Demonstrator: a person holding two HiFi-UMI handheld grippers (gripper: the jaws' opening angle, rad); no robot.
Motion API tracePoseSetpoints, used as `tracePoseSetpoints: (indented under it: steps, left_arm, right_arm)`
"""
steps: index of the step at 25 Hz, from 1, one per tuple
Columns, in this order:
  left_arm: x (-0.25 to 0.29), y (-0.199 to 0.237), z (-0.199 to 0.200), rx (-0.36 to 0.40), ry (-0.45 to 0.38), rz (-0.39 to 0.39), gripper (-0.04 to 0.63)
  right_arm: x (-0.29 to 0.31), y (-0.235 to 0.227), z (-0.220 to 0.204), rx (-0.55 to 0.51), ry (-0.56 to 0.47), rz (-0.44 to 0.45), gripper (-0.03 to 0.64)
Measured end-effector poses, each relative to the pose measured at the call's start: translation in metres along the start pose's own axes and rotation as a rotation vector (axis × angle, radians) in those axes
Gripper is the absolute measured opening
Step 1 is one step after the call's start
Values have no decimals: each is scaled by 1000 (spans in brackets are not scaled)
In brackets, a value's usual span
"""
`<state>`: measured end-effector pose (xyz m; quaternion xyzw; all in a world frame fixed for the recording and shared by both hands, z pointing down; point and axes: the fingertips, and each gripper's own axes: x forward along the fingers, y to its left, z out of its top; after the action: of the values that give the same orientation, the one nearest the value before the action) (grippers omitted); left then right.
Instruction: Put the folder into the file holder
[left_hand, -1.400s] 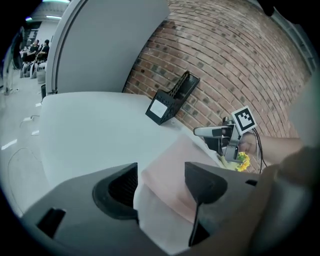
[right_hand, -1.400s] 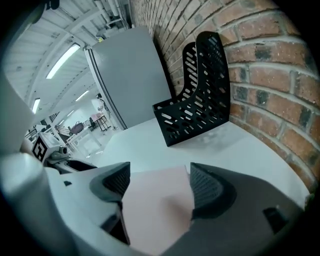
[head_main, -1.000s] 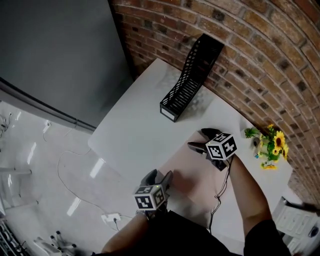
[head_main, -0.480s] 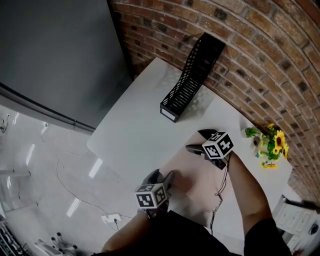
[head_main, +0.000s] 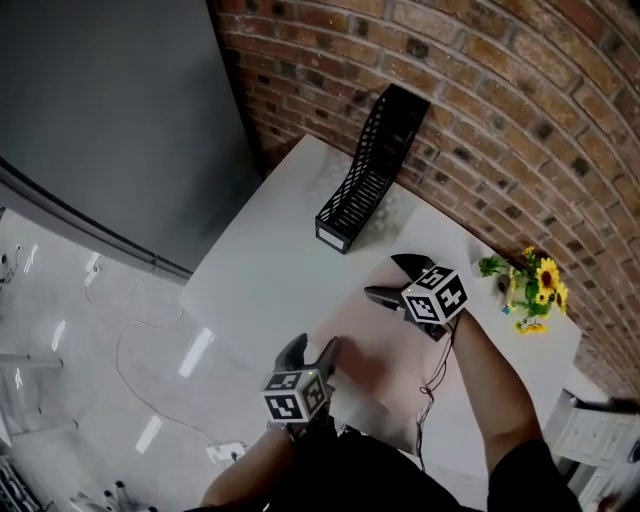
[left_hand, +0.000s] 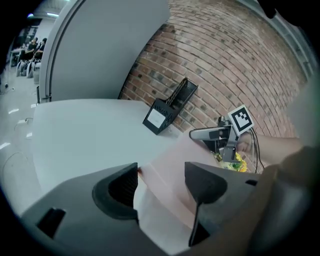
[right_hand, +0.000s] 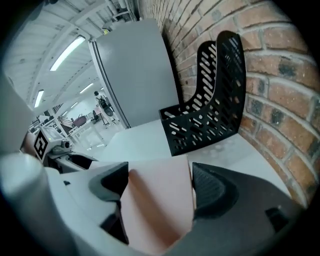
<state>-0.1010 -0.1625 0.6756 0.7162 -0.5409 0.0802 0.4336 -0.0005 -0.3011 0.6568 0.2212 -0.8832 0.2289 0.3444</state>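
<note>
Folder, pale pink, lies on the near part of the white worktop, with a tool at each end. The left tool is at its near corner, jaws wide apart; in the left gripper view the folder's edge runs up between them, close to the left jaw and clear of the right one. The right tool is at the far edge, also open; in the right gripper view the folder fills the gap between its jaws, though whether either jaw touches it cannot be told. Neither tool is clamped on anything. Beyond the right tool, well apart from the folder, the black slotted holder stands upright on the far corner of the worktop, its tall back against the brick wall. Yellow flowers sit by the wall at the right. A grey panel stands left of the worktop, above a pale glossy floor.
</note>
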Motion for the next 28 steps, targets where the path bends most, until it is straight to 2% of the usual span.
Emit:
tracePoseSetpoints:
  steps: [7,12,20,28]
  left_arm:
    - [-26,-12,48,82,-130,16,281]
    - [-51,-24,78,153,-216,32,281]
    - [-78,-43,116,262,-333,47,281]
    - [-110,-70,142,380,-444,64,281]
  right_arm:
    - [-33,16,50,-60,-150,-37,408]
    - [-59,30,75,-67,-232,-48,408]
    - [-92,42,98,-42,-350,-67,408]
    - [-137,59,122,34,-513,-55,405]
